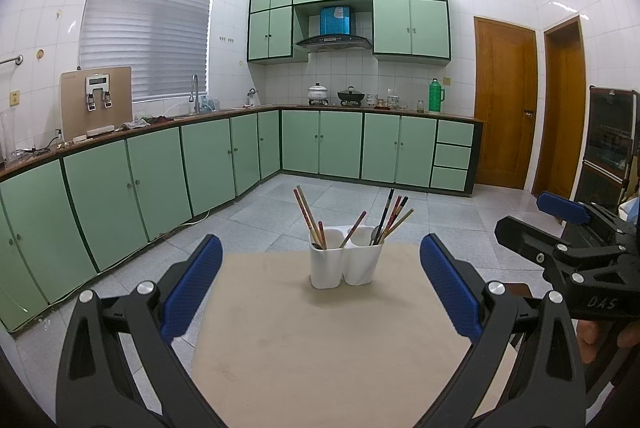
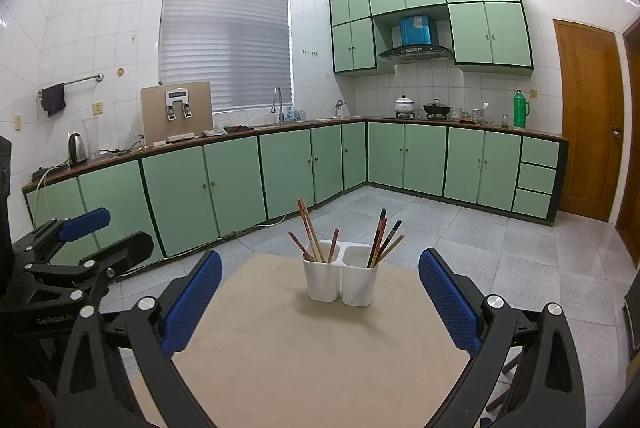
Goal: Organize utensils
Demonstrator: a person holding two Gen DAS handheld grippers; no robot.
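Note:
A white two-compartment utensil holder (image 1: 346, 264) (image 2: 340, 282) stands upright near the far edge of a beige tabletop (image 1: 320, 356) (image 2: 320, 356). Chopsticks (image 1: 308, 216) (image 2: 310, 232) lean out of its left cup, and more chopsticks (image 1: 392, 216) (image 2: 384, 240) fill the right cup, along with what looks like a metal spoon (image 1: 374, 233). My left gripper (image 1: 321, 242) is open and empty, short of the holder. My right gripper (image 2: 321, 255) is also open and empty, held at a similar distance. Each gripper shows in the other's view, the right gripper (image 1: 532, 218) and the left gripper (image 2: 116, 232), hovering beside the table.
Green kitchen cabinets (image 1: 208, 164) (image 2: 240, 180) line the left and far walls below a cluttered counter. Grey tiled floor surrounds the table. Wooden doors (image 1: 504, 100) are at the right, with a dark cabinet (image 1: 608, 148) beside them. A hand (image 1: 592, 340) holds the right gripper.

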